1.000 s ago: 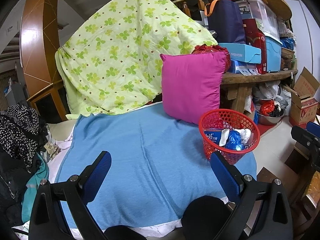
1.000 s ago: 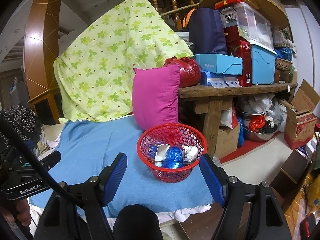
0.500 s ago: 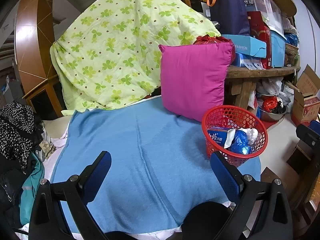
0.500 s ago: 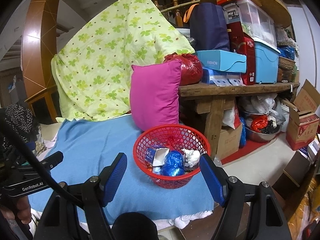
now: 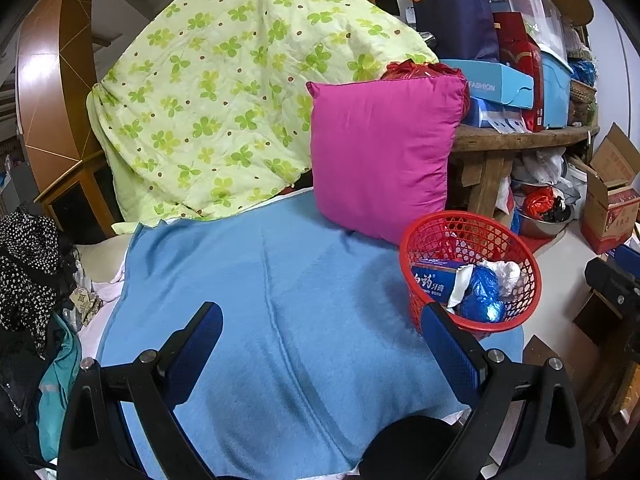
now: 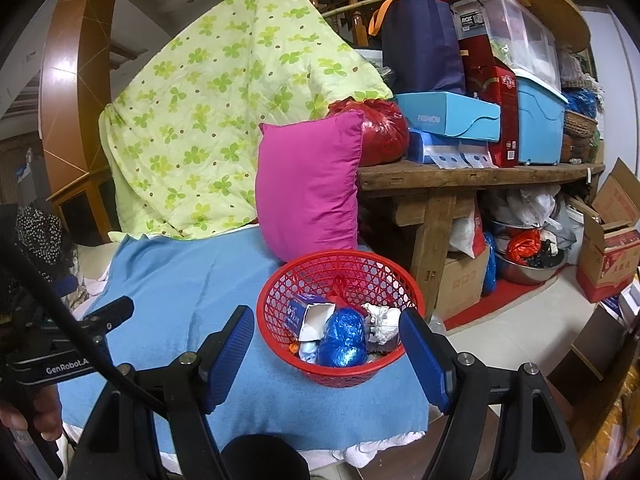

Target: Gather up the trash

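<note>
Sitting near the front corner of the bed, the red basket [image 6: 339, 316] already held the trash: a blue foil ball [image 6: 343, 342], a torn blue box [image 6: 305, 316] and some crumpled white paper [image 6: 382, 320]. No loose trash showed on the blue blanket [image 5: 260, 300] around it, so the picking up looked about done. The right gripper [image 6: 326, 360] was in front of the basket, its jaws spread wide and empty. The left gripper [image 5: 320, 356] was over the bare blanket, jaws spread and empty too. A pink pillow [image 5: 384, 152] stood just behind the basket.
</note>
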`<action>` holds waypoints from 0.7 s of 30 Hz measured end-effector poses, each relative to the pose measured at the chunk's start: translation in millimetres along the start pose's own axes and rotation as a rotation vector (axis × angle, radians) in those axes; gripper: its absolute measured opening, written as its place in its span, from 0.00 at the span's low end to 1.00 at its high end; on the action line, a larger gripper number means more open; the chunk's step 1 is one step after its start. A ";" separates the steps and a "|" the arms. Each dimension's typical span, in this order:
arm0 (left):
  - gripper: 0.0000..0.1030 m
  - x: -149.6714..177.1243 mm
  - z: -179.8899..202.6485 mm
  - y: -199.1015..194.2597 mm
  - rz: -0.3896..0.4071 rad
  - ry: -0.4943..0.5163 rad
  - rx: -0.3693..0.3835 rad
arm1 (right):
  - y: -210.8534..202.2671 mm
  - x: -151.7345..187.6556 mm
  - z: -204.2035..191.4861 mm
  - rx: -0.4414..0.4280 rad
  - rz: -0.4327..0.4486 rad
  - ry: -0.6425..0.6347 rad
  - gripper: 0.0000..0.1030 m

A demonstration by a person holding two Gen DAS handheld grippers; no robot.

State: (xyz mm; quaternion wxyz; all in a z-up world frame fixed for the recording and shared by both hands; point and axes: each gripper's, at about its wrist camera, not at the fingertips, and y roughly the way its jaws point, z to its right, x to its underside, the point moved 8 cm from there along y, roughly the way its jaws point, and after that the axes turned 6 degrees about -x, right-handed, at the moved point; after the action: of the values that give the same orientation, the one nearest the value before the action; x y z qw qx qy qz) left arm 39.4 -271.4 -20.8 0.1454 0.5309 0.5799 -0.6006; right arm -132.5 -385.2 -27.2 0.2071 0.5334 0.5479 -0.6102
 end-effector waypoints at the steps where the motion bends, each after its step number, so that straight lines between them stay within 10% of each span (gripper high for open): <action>1: 0.96 -1.2 0.0 2.7 -0.002 0.000 -0.001 | 3.9 -0.2 -0.1 -0.001 -0.005 0.000 0.76; 21: 0.96 -5.3 1.2 15.6 -0.005 -0.009 0.019 | 20.7 -0.3 1.4 -0.003 -0.022 0.008 0.76</action>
State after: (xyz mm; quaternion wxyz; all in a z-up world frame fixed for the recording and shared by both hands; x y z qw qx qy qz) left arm 53.3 -279.2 -25.3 0.1415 0.5280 0.5748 -0.6089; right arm -115.6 -393.1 -36.4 0.1989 0.5294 0.5555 -0.6096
